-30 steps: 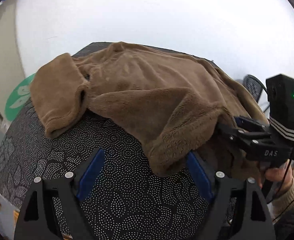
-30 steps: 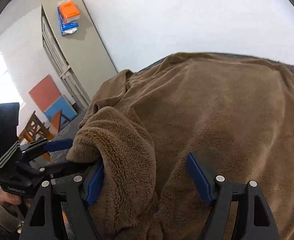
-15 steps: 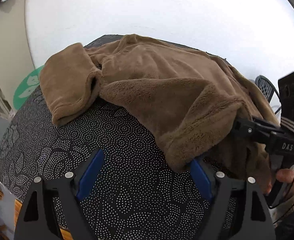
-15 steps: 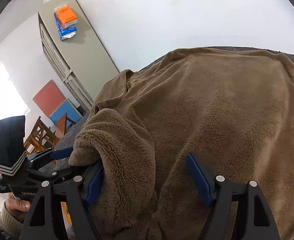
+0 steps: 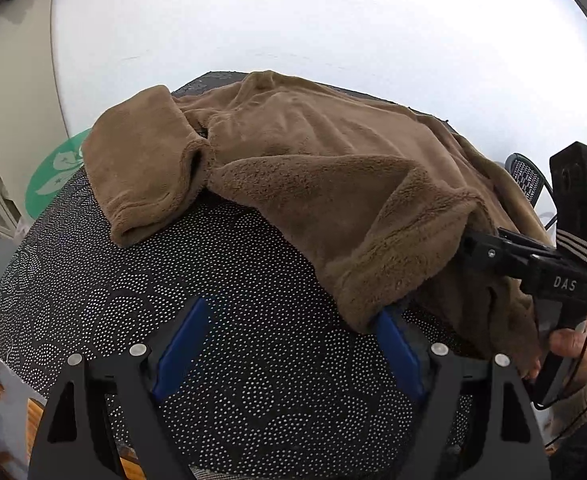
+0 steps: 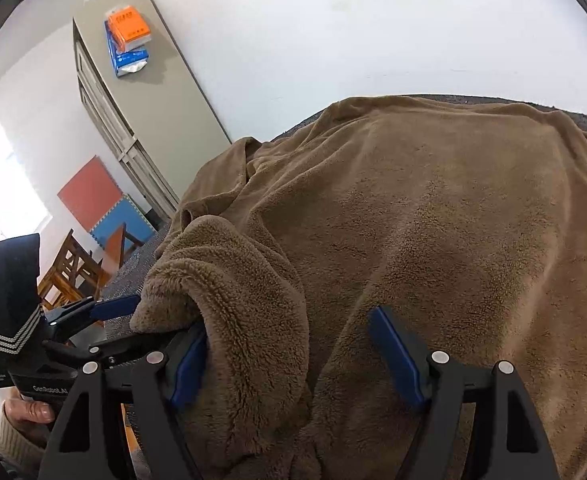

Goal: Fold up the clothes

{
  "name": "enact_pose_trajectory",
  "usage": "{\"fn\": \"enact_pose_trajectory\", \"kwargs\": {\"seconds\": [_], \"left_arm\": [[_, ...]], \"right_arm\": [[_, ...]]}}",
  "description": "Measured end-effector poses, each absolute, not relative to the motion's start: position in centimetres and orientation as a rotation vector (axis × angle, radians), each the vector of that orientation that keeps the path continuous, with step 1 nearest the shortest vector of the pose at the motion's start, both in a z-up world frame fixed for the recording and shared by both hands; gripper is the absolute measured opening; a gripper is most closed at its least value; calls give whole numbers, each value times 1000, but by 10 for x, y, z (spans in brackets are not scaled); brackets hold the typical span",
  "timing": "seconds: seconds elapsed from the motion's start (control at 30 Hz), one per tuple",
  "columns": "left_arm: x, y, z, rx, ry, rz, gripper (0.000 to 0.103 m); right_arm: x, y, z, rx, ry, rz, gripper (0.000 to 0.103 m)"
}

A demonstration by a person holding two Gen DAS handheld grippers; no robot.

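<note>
Your left gripper (image 5: pixel 289 344) is spread wide over bare dotted tablecloth (image 5: pixel 221 272), nothing between the blue pads. Its right pad (image 5: pixel 393 346) sits just at, maybe touching, the hanging fold of the brown fleece top (image 5: pixel 333 168); contact can't be confirmed. The top lies across the far and right part of the table, one sleeve (image 5: pixel 141 168) flopped out to the left with its cuff end toward you. A near edge of the fleece is turned back, fuzzy side up, and bunches toward the right.

Your right gripper (image 6: pixel 289 344) is also spread wide, with the top (image 6: pixel 433 232) heaped under and between the pads. The rolled fleece edge (image 6: pixel 229 280) drapes over its left pad (image 6: pixel 187 364); the right pad (image 6: pixel 397 356) rests on the fabric. It's pressed into the cloth, not pinched on it.

In the left view, the right gripper (image 5: pixel 493 248) comes in from the right, its fingers buried in the fleece. In the right view, the left gripper (image 6: pixel 105 312) is at the near left, right by the rolled edge.

Background: a grey cabinet (image 6: pixel 145 80) with an orange and blue packet (image 6: pixel 127 40) on top, wooden chairs (image 6: pixel 73 268) on the left.
</note>
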State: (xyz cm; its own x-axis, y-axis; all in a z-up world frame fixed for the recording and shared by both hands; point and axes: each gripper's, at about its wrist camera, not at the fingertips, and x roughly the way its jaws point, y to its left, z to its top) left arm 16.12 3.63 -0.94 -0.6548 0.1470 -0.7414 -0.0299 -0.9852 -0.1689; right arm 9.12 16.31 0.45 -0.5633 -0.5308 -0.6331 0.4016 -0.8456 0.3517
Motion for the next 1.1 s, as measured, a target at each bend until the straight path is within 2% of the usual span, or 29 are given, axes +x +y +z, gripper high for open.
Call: {"fn": "enact_pose_trajectory", "kwargs": {"seconds": [0.4,0.47,0.6,1.1], "left_arm": [[169,27,-8,-1226,-231,2768,86],[170,25,-8,-1222,-232,2770,88],[172,23,-9,-1218,-238,2771,98],[175,15,-9,-1205,-246,2780,102]], "right_arm": [[91,160,4,1046,-182,-2405,79],[92,160,4,1046,-176,-2410,79],[92,160,5,1046,-171,-2412,79],[93,156,4,1046,-160,-2420,79]]}}
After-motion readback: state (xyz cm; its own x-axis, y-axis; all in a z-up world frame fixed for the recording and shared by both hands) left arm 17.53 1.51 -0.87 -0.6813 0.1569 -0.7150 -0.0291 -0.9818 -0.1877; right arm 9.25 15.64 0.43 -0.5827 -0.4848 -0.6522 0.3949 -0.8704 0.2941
